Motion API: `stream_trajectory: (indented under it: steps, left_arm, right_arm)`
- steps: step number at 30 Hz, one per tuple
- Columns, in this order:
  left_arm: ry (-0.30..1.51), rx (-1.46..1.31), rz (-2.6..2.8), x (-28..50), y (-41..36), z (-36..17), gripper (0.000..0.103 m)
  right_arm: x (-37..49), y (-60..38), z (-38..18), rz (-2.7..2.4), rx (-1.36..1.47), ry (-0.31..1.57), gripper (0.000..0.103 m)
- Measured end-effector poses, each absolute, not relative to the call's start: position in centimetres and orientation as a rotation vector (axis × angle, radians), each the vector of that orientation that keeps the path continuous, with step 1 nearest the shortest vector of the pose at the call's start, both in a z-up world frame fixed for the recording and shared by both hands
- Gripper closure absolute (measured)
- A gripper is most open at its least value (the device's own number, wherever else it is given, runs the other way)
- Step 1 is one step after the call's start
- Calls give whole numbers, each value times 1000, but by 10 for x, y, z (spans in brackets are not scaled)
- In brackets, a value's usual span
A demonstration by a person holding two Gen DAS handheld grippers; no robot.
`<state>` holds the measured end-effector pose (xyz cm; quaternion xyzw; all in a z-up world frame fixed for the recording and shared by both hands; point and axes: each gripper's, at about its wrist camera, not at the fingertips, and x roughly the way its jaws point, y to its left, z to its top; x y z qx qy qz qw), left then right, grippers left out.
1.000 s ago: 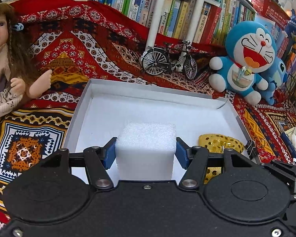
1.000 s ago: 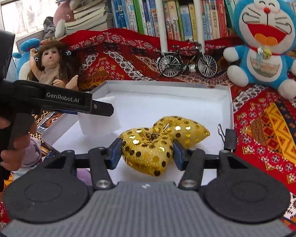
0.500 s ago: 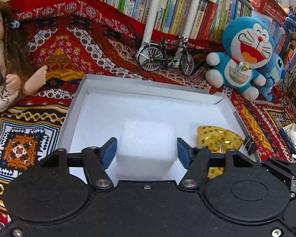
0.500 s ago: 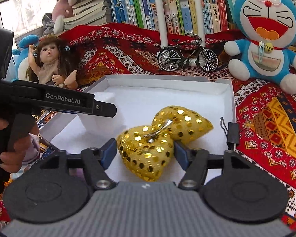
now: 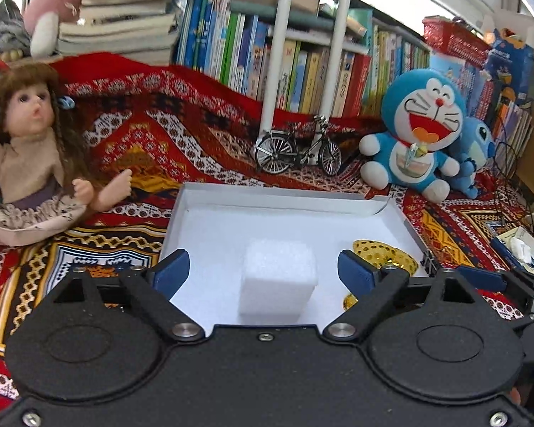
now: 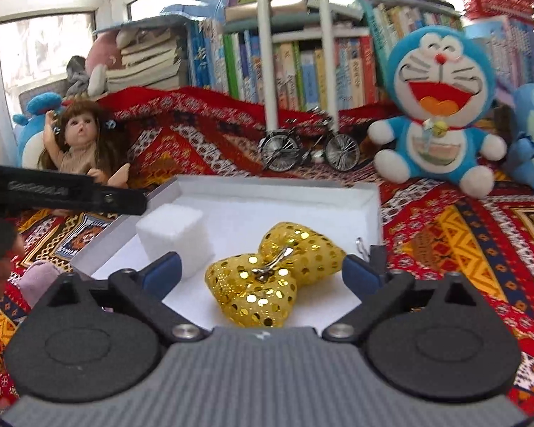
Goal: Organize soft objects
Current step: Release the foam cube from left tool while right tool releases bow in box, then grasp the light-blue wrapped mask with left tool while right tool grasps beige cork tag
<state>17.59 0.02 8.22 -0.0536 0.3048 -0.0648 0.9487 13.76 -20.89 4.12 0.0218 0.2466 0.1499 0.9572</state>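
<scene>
Both jaws have just been opening, letting go and backing off: white foam cube (image 5: 277, 277) and gold sequin bow (image 6: 270, 274) sit loose in white box (image 5: 267, 192).
Left gripper (image 5: 263, 270) and right gripper (image 6: 260, 270) gape empty; risk: bow at 3 o'clock of cube, a careless retreat could snag it.

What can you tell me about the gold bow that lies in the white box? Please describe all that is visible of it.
The gold bow is a soft, padded piece of shiny gold fabric covered with round sequins. It has two puffy lobes pinched at the middle, where a small silver metal clip sits. It lies flat and slanted on the floor of the white box, towards its right side, apart from the white foam cube. The right gripper has just been opening; its pads stand clear on both sides, so nothing holds the bow.
</scene>
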Motion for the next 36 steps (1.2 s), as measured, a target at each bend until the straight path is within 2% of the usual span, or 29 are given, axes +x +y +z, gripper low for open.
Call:
stream_trajectory:
  steps: [19, 36]
  left_arm:
    - [519, -164, -140, 88, 21, 89, 9]
    - [451, -111, -86, 36, 24, 59, 4]
  right_arm:
    - [65, -195, 53, 201, 38, 366, 0]
    - [20, -195, 23, 101, 54, 342, 0]
